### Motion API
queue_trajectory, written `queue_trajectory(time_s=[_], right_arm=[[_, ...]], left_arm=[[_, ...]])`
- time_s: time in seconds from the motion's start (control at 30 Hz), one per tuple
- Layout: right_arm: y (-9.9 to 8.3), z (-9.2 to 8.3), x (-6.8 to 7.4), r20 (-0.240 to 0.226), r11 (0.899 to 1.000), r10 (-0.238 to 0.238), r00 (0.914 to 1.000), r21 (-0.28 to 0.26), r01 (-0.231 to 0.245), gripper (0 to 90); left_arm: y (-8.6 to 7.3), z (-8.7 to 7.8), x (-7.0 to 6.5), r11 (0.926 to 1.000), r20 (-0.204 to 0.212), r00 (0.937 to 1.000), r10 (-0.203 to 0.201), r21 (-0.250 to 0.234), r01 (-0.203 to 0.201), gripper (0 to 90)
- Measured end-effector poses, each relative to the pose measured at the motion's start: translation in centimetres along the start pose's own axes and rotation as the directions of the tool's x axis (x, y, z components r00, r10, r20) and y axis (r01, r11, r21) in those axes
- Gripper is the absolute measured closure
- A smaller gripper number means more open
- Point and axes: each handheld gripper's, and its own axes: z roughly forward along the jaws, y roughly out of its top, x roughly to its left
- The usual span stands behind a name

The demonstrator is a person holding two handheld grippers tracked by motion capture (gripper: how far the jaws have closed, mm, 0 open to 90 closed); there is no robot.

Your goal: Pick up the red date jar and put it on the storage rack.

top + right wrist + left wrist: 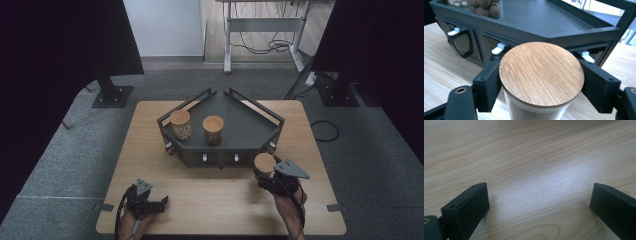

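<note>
Looking down from the high view, the right gripper (263, 176) sits just in front of the dark tray (250, 132) with a bamboo-lidded jar (264, 163) between its jaws, near the tray's front right corner. Two more jars stand on the tray: one with pale contents (180, 124) and one with brown contents (213, 129). The left gripper (161, 202) rests low over the wooden table (210, 200), well apart from the jar.

From the left gripper view, the jaws stand wide apart with nothing between them but bare table surface (529, 170).

From the right gripper view, the jaws are closed on the jar just under its round lid (541, 72), one pad (487, 85) pressing each side of the glass. Ahead of the jaws, beyond the lid, runs the tray's front wall with white catches (498, 48).

The step in hand appears to be carrying this third jar to the tray. The next move likely calls for lifting it clear of the front wall, moving it forward over the open tray floor to the right of the brown jar, and setting it down upright before the jaws part.
</note>
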Motion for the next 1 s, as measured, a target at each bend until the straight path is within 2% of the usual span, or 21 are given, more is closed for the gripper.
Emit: queue_trajectory(time_s=[0.6, 1.0], right_arm=[[1.0, -0.6, 0.2, -0.014, 1.000, -0.010, 0.9999, -0.005, 0.010, 22.9], [1.8, -1.0, 0.0, -0.027, 1.000, 0.002, 0.9996, -0.014, -0.002, 22.9]], left_arm=[[0.0, 0.0, 0.1, 1.0000, 0.006, 1.0000, 0.006, 0.001, -0.006, 2.0], [0.0, -0.1, 0.1, 1.0000, 0.009, 0.9999, 0.009, 0.001, -0.009, 2.0]])
